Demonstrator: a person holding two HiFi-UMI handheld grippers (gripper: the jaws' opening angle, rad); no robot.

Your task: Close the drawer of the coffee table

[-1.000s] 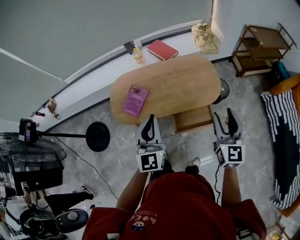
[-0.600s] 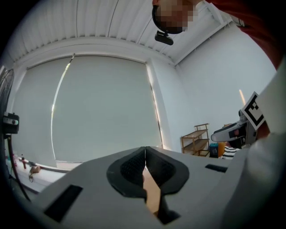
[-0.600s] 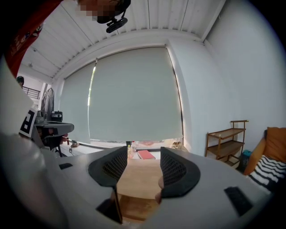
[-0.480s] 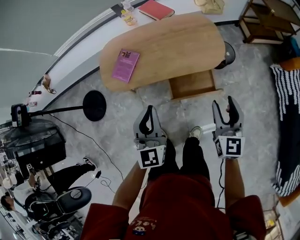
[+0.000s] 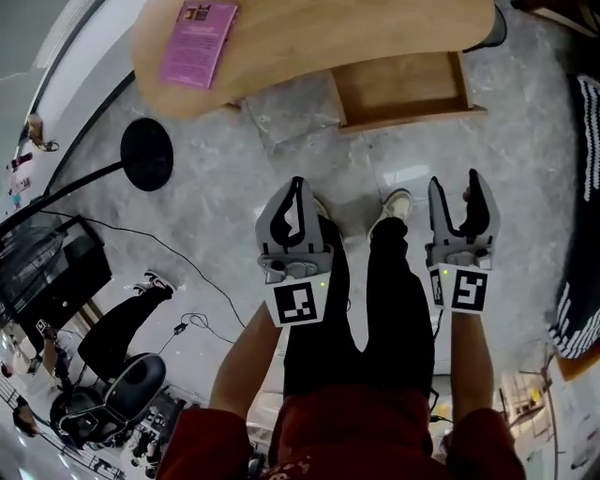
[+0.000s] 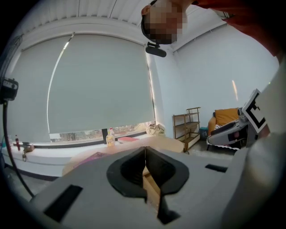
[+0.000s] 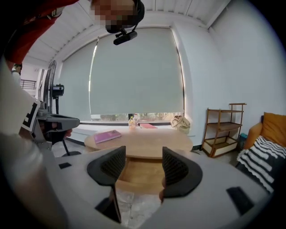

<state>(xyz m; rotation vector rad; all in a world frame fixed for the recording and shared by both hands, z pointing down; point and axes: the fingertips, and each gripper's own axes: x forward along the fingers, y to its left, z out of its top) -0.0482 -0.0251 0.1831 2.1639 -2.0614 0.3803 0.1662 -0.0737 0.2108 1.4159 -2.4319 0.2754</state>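
Two hand-held grippers above a grey floor, facing a pulled-out drawer.
Left gripper (image 5: 298,183): jaws pressed together, nothing between them. Right gripper (image 5: 456,183): jaws apart and just now opening wider, nothing between them. Beyond both, across marbled floor (image 5: 300,112): drawer (image 5: 398,86), standing out from under the near edge of the coffee table (image 5: 309,28), wooden bottom showing. On the tabletop, to the left: pink book (image 5: 197,30), lying flat.

Living room: coffee table (image 7: 138,142), sofa (image 7: 273,123), shelf (image 7: 223,126), roller blind (image 7: 134,76).
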